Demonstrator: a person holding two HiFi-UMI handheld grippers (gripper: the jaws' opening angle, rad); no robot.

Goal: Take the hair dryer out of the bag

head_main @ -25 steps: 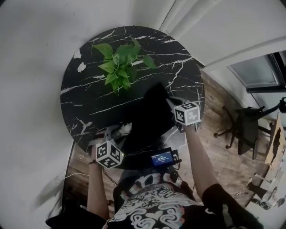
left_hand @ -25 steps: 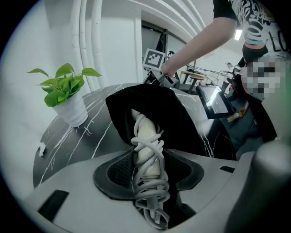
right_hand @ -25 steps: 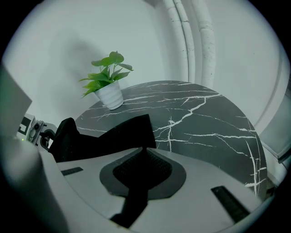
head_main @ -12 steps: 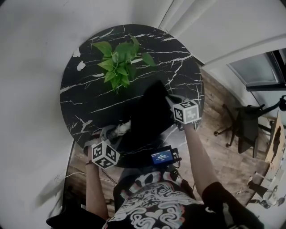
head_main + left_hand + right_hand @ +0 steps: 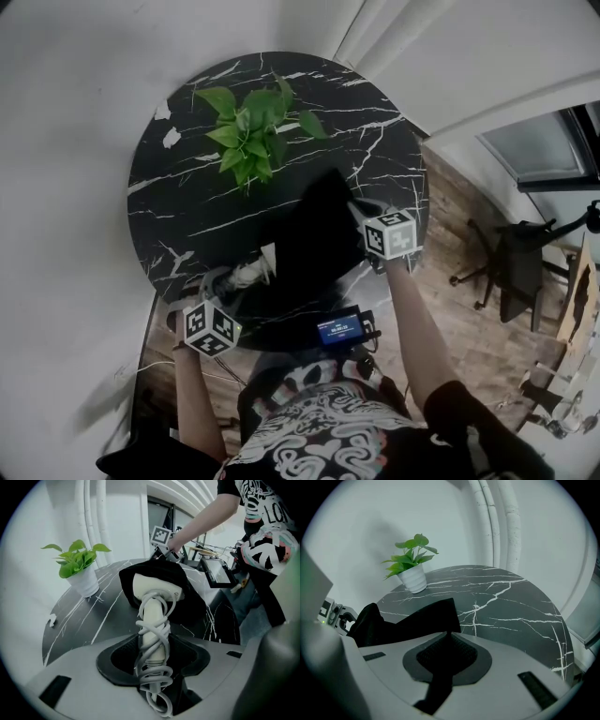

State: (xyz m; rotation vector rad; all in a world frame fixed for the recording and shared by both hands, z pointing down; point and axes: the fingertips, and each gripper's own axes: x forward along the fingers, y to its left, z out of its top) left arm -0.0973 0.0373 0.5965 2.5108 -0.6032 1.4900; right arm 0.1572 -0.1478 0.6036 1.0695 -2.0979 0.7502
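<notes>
Head view is showing me the round black marble desk [image 5: 187,216] carrying the black bag [image 5: 314,244] and a potted plant [image 5: 248,131]. The white hair dryer [image 5: 154,590] is poking out of the bag's mouth, cord wound round its handle. My left gripper [image 5: 152,660] fingers are clamping that handle; my right gripper [image 5: 445,656] fingers are pinching the bag's fabric, nearly closed

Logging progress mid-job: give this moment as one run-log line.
left gripper: shut on hair dryer handle | right gripper: shut on bag | hair dryer: head in bag mouth, handle out | bag: on table
</notes>
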